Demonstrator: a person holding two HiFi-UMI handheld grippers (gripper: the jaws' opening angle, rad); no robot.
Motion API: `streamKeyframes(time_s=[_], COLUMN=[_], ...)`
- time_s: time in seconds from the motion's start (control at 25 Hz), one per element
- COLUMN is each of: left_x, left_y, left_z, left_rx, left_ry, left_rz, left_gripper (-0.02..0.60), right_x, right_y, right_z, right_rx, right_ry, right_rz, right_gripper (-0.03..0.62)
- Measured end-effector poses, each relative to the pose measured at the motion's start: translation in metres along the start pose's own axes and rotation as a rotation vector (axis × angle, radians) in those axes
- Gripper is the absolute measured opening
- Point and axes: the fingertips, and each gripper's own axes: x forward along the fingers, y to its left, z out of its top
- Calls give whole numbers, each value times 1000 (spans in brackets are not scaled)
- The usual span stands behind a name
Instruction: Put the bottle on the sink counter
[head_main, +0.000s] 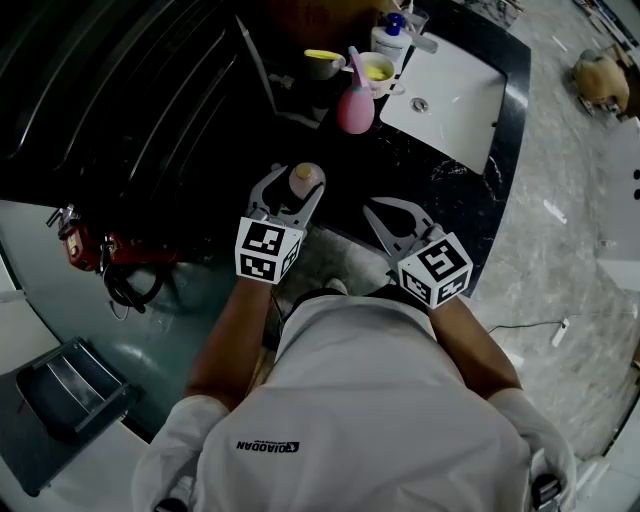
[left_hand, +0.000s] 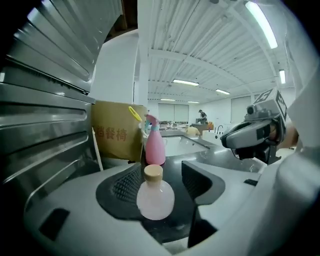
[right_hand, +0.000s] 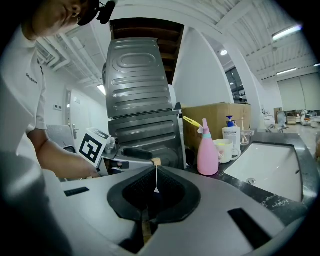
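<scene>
A small round bottle (head_main: 306, 180) (left_hand: 155, 196) of pale pink liquid with a tan cap stands upright on the black sink counter (head_main: 410, 165). My left gripper (head_main: 297, 190) (left_hand: 160, 172) is open around it, with a dark pad on either side and a gap to each. My right gripper (head_main: 372, 207) (right_hand: 155, 170) hovers over the counter's front edge to the right of the bottle, its jaws shut on nothing. The right gripper view shows only the bottle's cap (right_hand: 157, 161) past the left gripper's jaw.
A pink spray bottle (head_main: 354, 105) (left_hand: 155, 147) (right_hand: 207, 150) stands farther back, with mugs (head_main: 378, 72) and a soap dispenser (head_main: 392, 40) behind it. The white basin (head_main: 450, 90) lies to the right. A ribbed metal appliance (right_hand: 140, 100) and a cardboard box (left_hand: 117, 135) close the left.
</scene>
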Motion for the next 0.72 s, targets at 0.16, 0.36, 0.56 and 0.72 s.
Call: streamKeyframes(time_s=[0.16, 0.36, 0.56, 0.72], left_x=[-14, -36, -55, -69], left_y=[-6, -16, -32, -43], left_z=[-7, -8, 1, 6], left_rx=[-17, -60, -56, -59], left_ry=[41, 45, 15, 4], left_rz=[17, 26, 36, 62], left_gripper=[247, 245, 215, 121], right_x=[-5, -12, -23, -33], right_y=[6, 16, 18, 17], right_z=[-4, -7, -3, 0], right_rx=[5, 7, -10, -35], right_ry=[0, -4, -20, -42], right_rz=[2, 6, 10, 6], right_gripper=[41, 41, 41, 41])
